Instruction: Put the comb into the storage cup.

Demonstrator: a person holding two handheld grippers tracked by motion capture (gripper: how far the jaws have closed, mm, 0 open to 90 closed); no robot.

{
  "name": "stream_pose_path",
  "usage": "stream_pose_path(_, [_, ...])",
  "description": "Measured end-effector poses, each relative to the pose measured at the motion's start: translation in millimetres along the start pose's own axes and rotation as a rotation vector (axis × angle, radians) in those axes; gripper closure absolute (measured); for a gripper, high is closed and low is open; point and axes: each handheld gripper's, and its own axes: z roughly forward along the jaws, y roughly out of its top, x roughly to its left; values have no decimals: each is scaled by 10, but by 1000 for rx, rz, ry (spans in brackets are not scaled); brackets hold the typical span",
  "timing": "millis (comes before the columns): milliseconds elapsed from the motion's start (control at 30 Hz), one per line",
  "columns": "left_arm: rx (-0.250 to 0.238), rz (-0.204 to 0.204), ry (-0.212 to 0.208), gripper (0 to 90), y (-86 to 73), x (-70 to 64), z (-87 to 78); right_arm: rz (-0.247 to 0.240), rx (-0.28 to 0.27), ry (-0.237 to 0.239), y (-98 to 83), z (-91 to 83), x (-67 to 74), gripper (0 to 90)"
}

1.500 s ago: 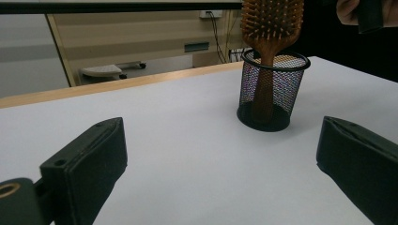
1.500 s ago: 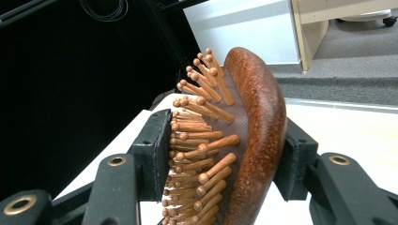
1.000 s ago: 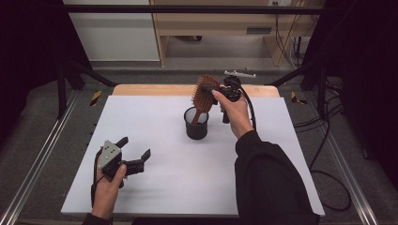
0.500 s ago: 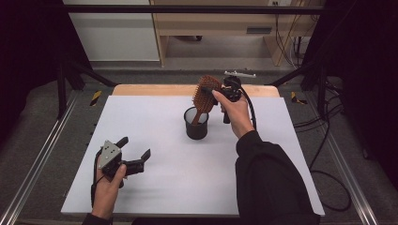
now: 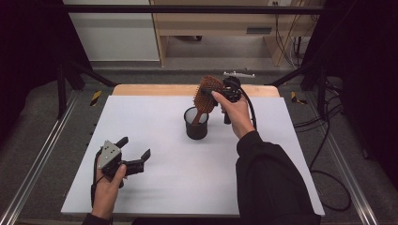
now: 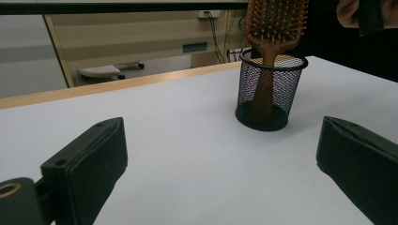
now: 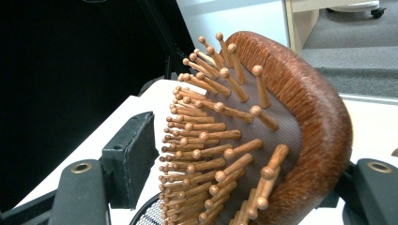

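Right tongs (image 5: 224,92) have just been opening around the hairbrush (image 5: 205,93) head, left pad clear; handle stands in the mesh cup (image 5: 196,126) near worktop's far edge. Release likely underway. Left tongs (image 5: 136,152) spread, idle.

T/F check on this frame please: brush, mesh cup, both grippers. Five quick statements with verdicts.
1. The hairbrush stands handle-down in the black mesh cup. True.
2. The cup lies tipped on its side. False: it stands upright on the white table.
3. The left gripper grips the cup. False: its jaws are open and hold nothing, well short of the cup.
4. The brush head sits between the right gripper jaws, which have just been opening. True.
5. The brush bristles are metal. False: they look wooden, with ball tips.
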Motion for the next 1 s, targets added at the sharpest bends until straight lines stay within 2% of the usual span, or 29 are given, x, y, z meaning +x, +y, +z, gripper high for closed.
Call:
stream_pose_path(567, [0,-2,1,24,1,3,-1,-11,23,1,-24,50,33,215])
stream_pose_path(700, [-1,-2,1,24,2,5,-4,-2,40,8,-35,69,44,170])
stream_pose_path(1000, [-1,-3,1,24,2,6,-5,-10,46,-6,-47,108,84,116])
